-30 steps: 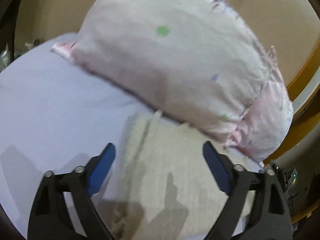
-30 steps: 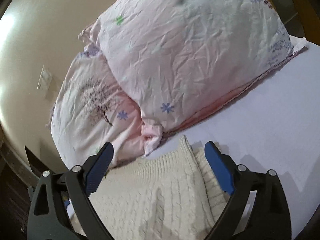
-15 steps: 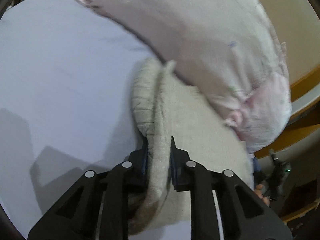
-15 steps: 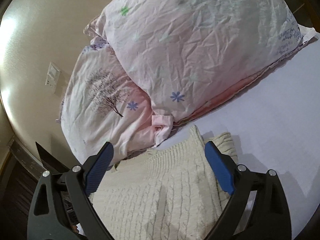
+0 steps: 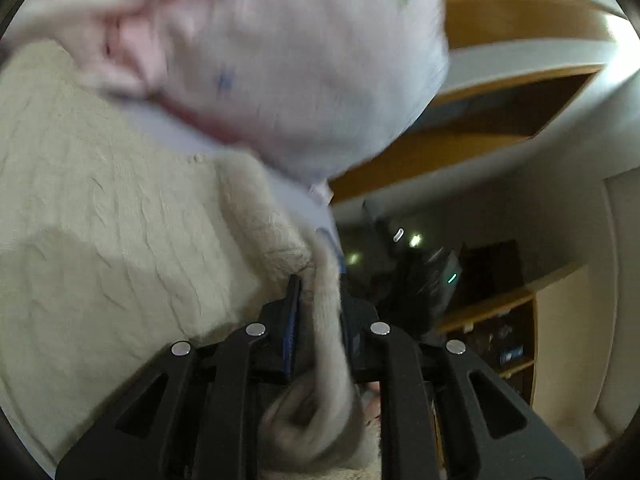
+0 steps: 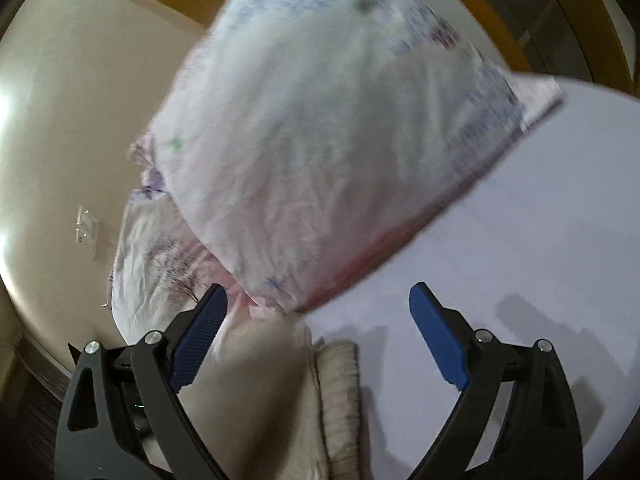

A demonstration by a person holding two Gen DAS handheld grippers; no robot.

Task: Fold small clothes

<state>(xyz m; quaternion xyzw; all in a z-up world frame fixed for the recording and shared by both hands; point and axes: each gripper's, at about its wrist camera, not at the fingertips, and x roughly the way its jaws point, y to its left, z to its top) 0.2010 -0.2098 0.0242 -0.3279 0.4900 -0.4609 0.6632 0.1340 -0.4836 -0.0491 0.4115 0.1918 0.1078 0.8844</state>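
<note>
No readable writing; pillow [image 6: 320, 140] print blurred. Left gripper [image 5: 320, 312] pinches sweater [image 5: 112, 220] edge, rest on bed. Right gripper [image 6: 316, 344] spread wide above sweater, sheet [image 6: 540, 240].

One cream knitted sweater [image 5: 112, 216], two pink-patterned pillows [image 6: 328, 152], one lilac bedsheet [image 6: 540, 248]
</note>
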